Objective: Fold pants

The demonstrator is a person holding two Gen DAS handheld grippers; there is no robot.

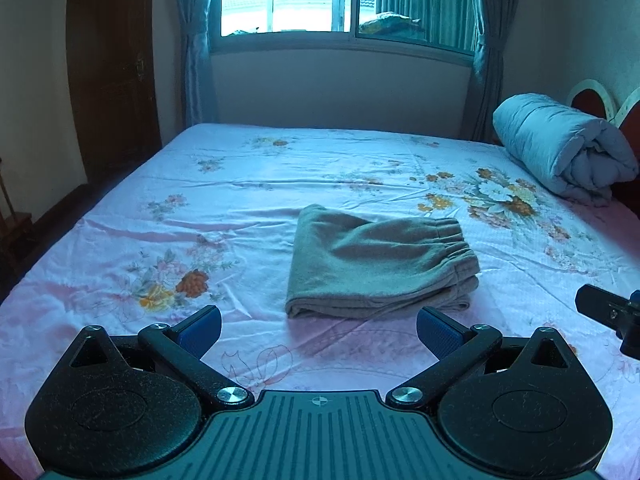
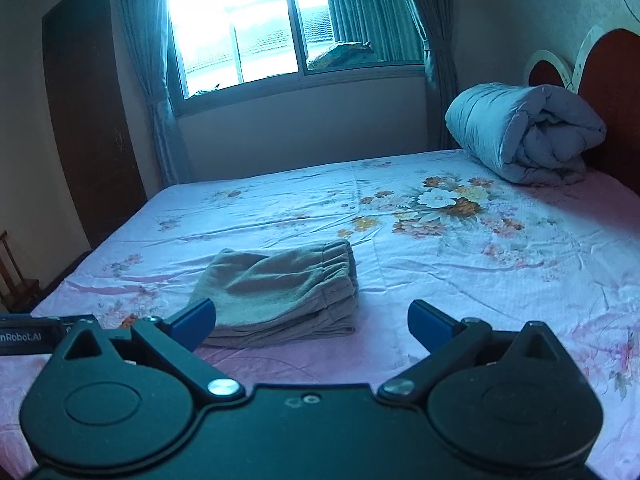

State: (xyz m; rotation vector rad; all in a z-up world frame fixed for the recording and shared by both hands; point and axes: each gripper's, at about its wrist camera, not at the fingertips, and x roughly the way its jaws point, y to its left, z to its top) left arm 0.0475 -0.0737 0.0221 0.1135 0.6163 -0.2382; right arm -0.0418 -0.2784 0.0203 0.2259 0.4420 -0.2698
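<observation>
Grey-green pants (image 1: 376, 264) lie folded into a compact stack on the bed, elastic waistband on top at the right side. My left gripper (image 1: 319, 334) hovers just in front of the stack, open, with nothing between its blue pads. In the right wrist view the same pants (image 2: 280, 292) sit ahead and a little left. My right gripper (image 2: 312, 322) is open and holds nothing, its left fingertip overlapping the stack's near edge in the image. The right gripper's black body (image 1: 612, 312) shows at the right edge of the left wrist view.
The bed (image 1: 240, 200) carries a pink floral sheet. A rolled grey-blue duvet (image 2: 524, 132) rests at the far right by the red headboard (image 2: 608, 92). A window with curtains (image 1: 320, 0) is behind the bed; a dark wooden wardrobe (image 1: 112, 80) stands at the left.
</observation>
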